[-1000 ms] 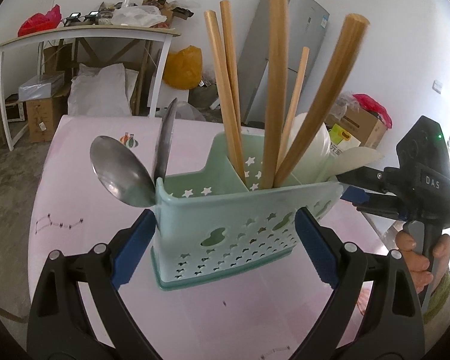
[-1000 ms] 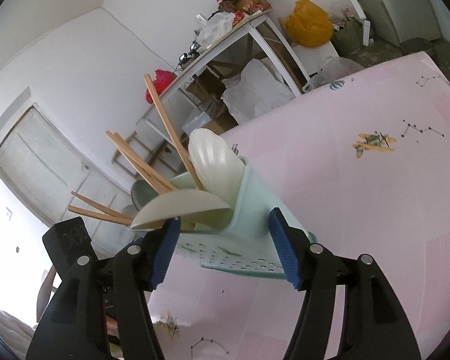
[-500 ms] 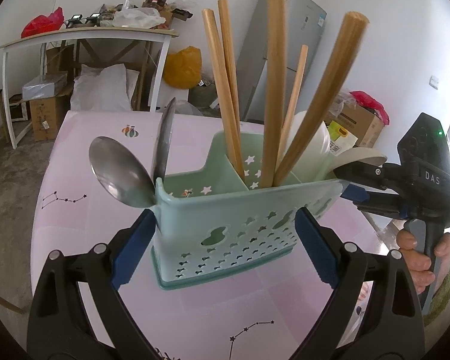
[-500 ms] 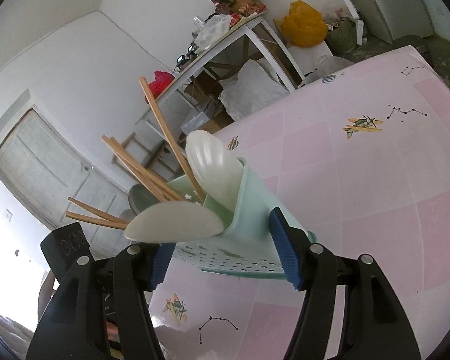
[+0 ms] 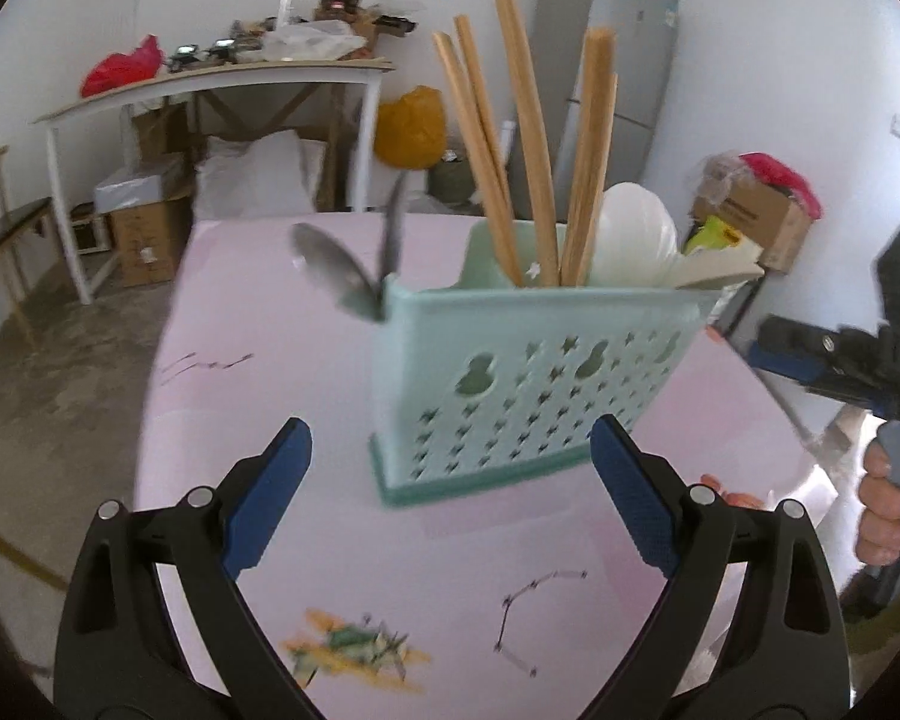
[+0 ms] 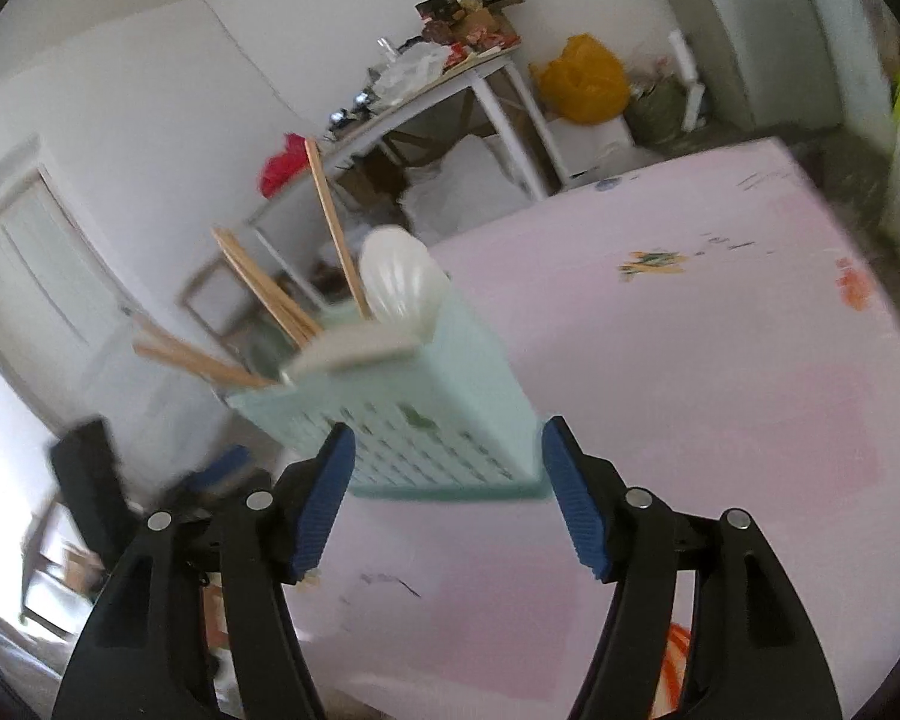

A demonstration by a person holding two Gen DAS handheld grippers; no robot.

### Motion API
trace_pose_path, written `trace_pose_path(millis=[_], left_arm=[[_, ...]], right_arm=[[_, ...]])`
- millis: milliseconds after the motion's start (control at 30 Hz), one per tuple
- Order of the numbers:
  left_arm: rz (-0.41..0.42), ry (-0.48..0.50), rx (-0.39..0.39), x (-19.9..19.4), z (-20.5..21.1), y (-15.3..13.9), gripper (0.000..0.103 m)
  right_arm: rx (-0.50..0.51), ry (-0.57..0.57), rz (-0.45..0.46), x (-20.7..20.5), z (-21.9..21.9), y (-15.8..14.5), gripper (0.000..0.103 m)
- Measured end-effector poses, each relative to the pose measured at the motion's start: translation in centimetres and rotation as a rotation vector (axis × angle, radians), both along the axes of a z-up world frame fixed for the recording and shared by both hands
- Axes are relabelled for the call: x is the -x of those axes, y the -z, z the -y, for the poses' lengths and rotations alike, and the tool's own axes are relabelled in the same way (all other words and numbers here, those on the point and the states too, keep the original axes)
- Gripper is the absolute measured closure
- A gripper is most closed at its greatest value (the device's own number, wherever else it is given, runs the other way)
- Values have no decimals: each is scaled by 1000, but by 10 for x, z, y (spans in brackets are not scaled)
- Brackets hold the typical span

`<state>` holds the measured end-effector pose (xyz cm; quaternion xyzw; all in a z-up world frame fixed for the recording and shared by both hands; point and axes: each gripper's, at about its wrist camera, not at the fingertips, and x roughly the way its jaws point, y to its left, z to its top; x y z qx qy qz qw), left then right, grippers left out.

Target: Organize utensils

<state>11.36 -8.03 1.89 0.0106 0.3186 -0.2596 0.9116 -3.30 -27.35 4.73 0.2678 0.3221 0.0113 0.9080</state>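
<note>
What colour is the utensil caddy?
Mint green caddy with star cutouts; clearest in the left wrist view.

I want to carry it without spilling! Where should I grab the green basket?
Grip the green basket low across its two narrow ends, coming straight at the long holed side. It stands upright on the pink table, with chopsticks poking out the top.

— Where's the utensil caddy?
— On the bench, at twelve o'clock from the left gripper.
— What's in it?
— Spoons at its nine o'clock end, chopsticks in the middle, ladles toward three o'clock.
</note>
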Motion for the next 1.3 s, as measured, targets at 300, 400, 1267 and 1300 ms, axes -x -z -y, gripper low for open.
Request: trace_pose_path(millis=[300, 400, 1267, 1300], left_arm=[[59, -163, -85, 38, -1, -19, 8], [54, -219, -106, 39, -1, -24, 8], [22, -341, -220, 46, 22, -39, 8], [23, -345, -220, 45, 22, -39, 8]], right_arm=[[403, 122, -65, 26, -62, -22, 17], [452, 144, -56, 27, -74, -27, 10], [513, 316, -130, 37, -66, -27, 7], [513, 318, -131, 38, -64, -26, 7]])
